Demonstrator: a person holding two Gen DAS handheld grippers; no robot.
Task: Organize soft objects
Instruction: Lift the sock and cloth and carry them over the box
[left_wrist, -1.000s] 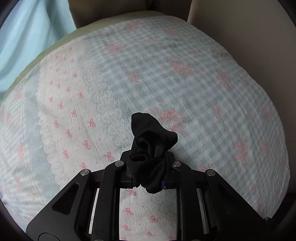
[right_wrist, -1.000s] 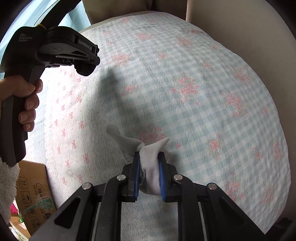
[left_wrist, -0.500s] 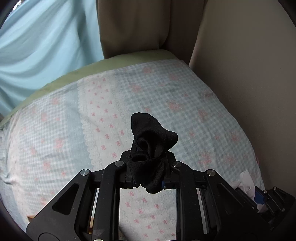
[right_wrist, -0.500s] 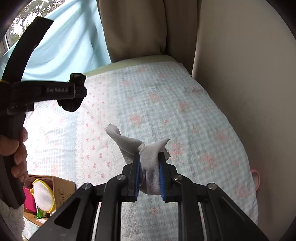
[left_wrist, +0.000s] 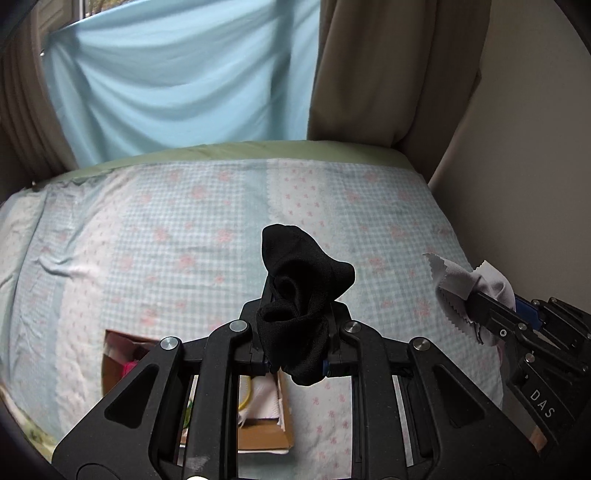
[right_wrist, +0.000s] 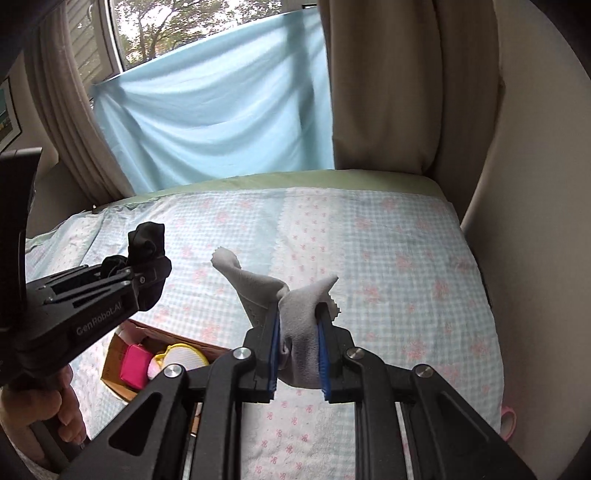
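Observation:
My left gripper (left_wrist: 295, 332) is shut on a bunched black sock (left_wrist: 301, 291) and holds it in the air above the bed; the gripper and sock also show in the right wrist view (right_wrist: 146, 245). My right gripper (right_wrist: 298, 332) is shut on a crumpled grey cloth (right_wrist: 291, 295), also held above the bed; it shows at the right of the left wrist view (left_wrist: 465, 291). A cardboard box (right_wrist: 114, 360) with a pink item and a yellow-rimmed pad sits on the bed below the left gripper.
The bed (right_wrist: 406, 258) has a blue-checked, pink-flowered cover. A light blue sheet (right_wrist: 221, 122) hangs behind it, with beige curtains (right_wrist: 399, 92) and a wall at right. A pink ring (right_wrist: 508, 421) lies at the bed's right edge.
Both grippers have risen and pulled back from the bed with their cloths still held. The window, hanging sheet and cardboard box have come into view.

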